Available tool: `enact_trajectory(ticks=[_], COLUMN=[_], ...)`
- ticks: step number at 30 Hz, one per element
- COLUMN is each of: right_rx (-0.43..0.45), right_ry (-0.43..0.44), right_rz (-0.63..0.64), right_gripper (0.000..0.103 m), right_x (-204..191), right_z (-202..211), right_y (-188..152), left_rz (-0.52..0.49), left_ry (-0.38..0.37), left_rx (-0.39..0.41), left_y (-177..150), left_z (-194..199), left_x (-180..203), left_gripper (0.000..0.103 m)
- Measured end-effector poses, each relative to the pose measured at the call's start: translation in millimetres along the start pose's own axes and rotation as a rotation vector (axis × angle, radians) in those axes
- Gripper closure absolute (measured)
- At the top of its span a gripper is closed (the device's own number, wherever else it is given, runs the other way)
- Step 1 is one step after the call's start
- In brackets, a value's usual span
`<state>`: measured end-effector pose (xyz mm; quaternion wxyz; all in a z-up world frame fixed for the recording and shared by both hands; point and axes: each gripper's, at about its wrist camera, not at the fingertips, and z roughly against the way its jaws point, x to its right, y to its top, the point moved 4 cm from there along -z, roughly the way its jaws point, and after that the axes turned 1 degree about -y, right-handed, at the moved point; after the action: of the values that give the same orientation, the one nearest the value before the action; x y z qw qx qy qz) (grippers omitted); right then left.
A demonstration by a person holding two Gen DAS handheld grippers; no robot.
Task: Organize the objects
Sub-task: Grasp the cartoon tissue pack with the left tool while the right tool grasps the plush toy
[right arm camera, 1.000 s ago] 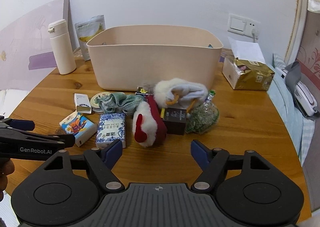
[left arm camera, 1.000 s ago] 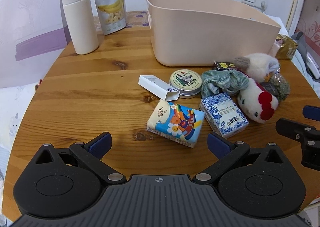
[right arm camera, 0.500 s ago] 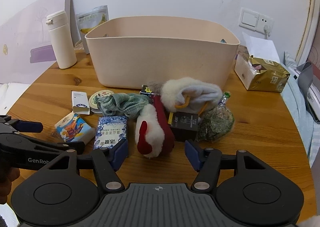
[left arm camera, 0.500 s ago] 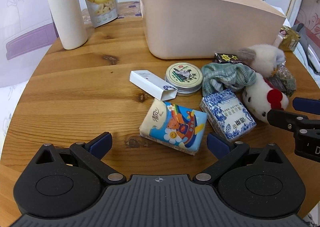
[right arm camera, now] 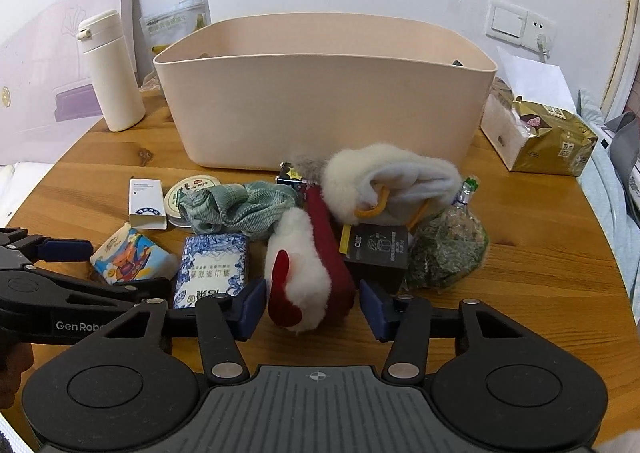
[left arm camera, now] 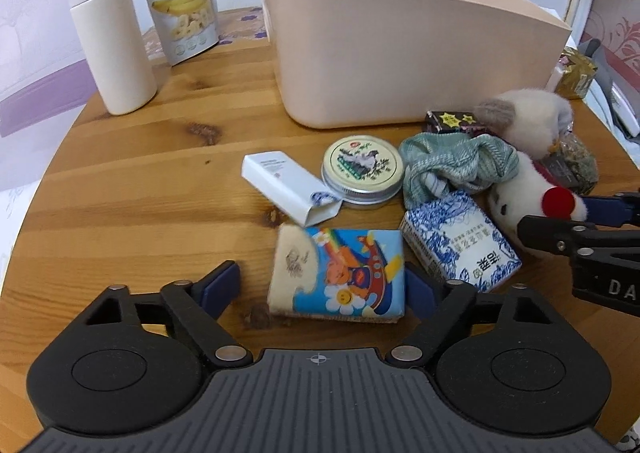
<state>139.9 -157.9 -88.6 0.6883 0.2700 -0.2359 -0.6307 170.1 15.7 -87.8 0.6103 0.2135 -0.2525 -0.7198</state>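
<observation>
A cartoon-printed tissue pack (left arm camera: 340, 273) lies flat on the round wooden table (left arm camera: 140, 205). My left gripper (left arm camera: 320, 287) straddles it with its jaws closing. The right pad is at the pack's edge and the left pad stands clear, so it is open. A red-and-white plush toy (right arm camera: 304, 277) lies between the fingers of my right gripper (right arm camera: 312, 307). Those jaws are closing too and do not press the toy. The pink bin (right arm camera: 320, 101) stands behind the pile.
Around the two items lie a blue-and-white tea box (left arm camera: 460, 245), a round tin (left arm camera: 362, 167), a small white box (left arm camera: 288, 185), a green cloth (left arm camera: 452, 165), a fluffy white pouch (right arm camera: 392, 181), a black box (right arm camera: 376, 249) and a herb bag (right arm camera: 448, 249). A white bottle (left arm camera: 112, 33) and a banana-chip bag (left arm camera: 180, 1) stand at the back left.
Both grippers have come forward and down toward the pile. Their jaws have narrowed, the left around the tissue pack, the right around the plush toy.
</observation>
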Motion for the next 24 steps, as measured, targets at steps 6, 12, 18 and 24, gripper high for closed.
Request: enact_trajectory(ticks=[6,12,18,24], right_rx=[0.01,0.031,0.058,0.088], right_ry=[0.006,0.014,0.028,0.037], right_rz=[0.007,0.019,0.029,0.029], right_gripper=[0.062,0.065,0.067,0.068], right_x=[-2.6,-3.1,-2.9,-1.5], right_z=[-3.4,3.8,16.5,31.1], right_y=[4.3,5.7,4.0,1.9], left_rz=[-0.013,0.01,0.014,0.021], left_ry=[-0.011,-0.022,-0.021,-0.02], left_rx=[0.008,0.009,0.043,0.086], left_y=[3.8,0.5,0.7,4.6], left_z=[2.0,8.8,24.0,41.1], left_x=[-1.4,-2.9,-1.7,-1.6], left_gripper=[0.038,0.039,0.039,0.039])
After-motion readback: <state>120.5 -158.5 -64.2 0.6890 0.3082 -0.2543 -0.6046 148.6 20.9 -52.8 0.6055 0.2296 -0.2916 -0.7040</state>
